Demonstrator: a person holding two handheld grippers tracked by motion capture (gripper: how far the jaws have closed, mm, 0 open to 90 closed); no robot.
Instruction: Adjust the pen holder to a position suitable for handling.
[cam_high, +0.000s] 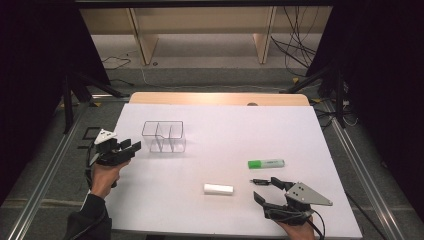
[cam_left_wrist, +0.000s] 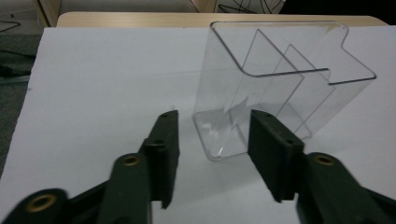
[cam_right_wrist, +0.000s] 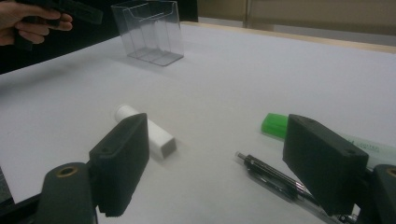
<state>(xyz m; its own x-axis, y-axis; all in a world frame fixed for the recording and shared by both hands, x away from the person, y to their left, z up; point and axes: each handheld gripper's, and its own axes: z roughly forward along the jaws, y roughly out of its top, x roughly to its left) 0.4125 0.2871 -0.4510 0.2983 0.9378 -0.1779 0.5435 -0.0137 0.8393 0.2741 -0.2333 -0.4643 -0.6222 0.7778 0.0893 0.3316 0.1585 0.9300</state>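
A clear plastic organiser (cam_high: 163, 136) with three compartments stands upright on the white table (cam_high: 235, 130), left of centre. My left gripper (cam_high: 132, 146) hovers just left of it, open; in the left gripper view (cam_left_wrist: 214, 116) the organiser (cam_left_wrist: 275, 88) stands right in front of the spread jaws. My right gripper (cam_high: 264, 188) is open near the front right edge. A white stick (cam_high: 218, 189) lies to its left, a black pen (cam_high: 261, 181) by its jaws, and a green highlighter (cam_high: 266, 163) beyond. In the right gripper view (cam_right_wrist: 219, 123), the white stick (cam_right_wrist: 149, 133), pen (cam_right_wrist: 268, 170) and highlighter (cam_right_wrist: 274, 125) lie ahead.
The table's wooden far edge (cam_high: 220, 98) borders floor with cables and shelf legs. Dark curtains hang at both sides. In the right gripper view, the organiser (cam_right_wrist: 152, 30) stands far off with the other hand (cam_right_wrist: 28, 21) beside it.
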